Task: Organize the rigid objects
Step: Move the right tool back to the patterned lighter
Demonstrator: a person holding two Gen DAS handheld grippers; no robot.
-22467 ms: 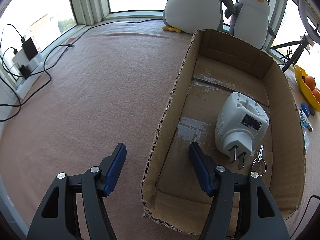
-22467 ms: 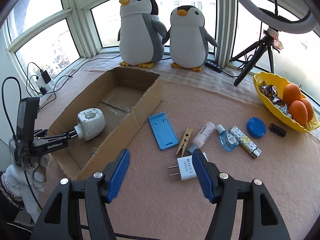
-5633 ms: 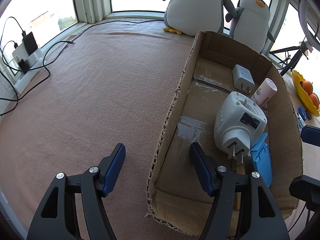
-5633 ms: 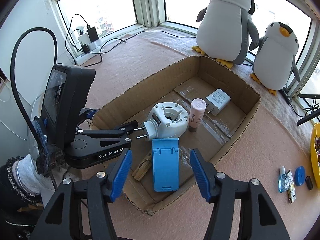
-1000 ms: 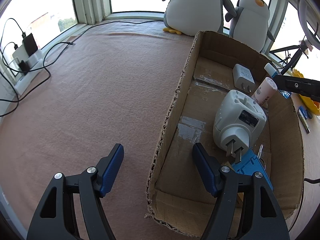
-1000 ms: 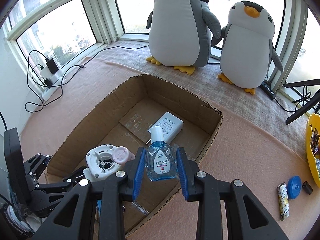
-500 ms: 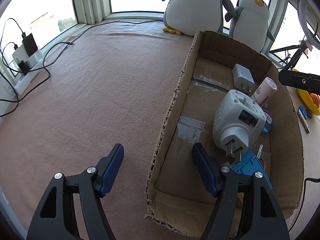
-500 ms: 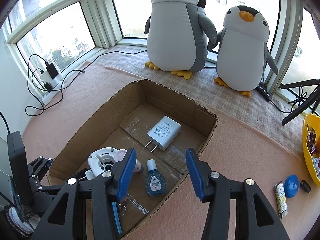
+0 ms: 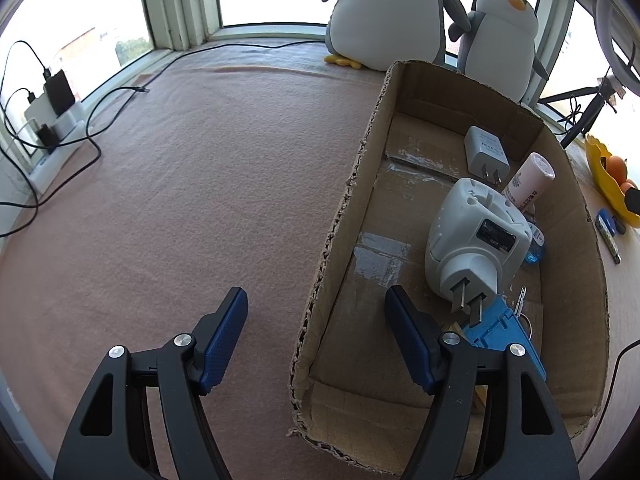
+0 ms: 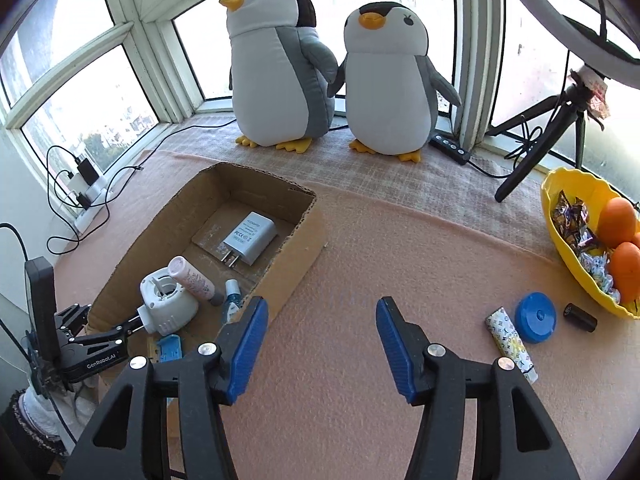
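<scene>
The cardboard box (image 9: 344,216) (image 10: 304,240) holds a white travel adapter (image 9: 476,240) (image 10: 168,296), a white charger (image 9: 486,154) (image 10: 250,238), a pink tube (image 9: 528,180) (image 10: 192,278), a small blue bottle (image 9: 534,246) (image 10: 232,300) and a blue stand (image 9: 500,334) (image 10: 170,348). My left gripper (image 9: 316,328) is open, straddling the box's left wall. My right gripper (image 10: 320,340) is open and empty over the mat, right of the box. A patterned tube (image 10: 510,340), a blue round lid (image 10: 535,317) and a small black cylinder (image 10: 580,317) lie on the mat to its right.
Two plush penguins (image 10: 280,68) stand at the window behind the box. A yellow bowl (image 10: 560,232) of oranges and sweets sits at far right, a tripod (image 10: 536,148) behind it. Cables and a power strip (image 9: 52,128) lie at the left edge.
My right gripper let go of the small blue bottle into the box, then drew back and swung right over the mat. The left gripper has not moved.
</scene>
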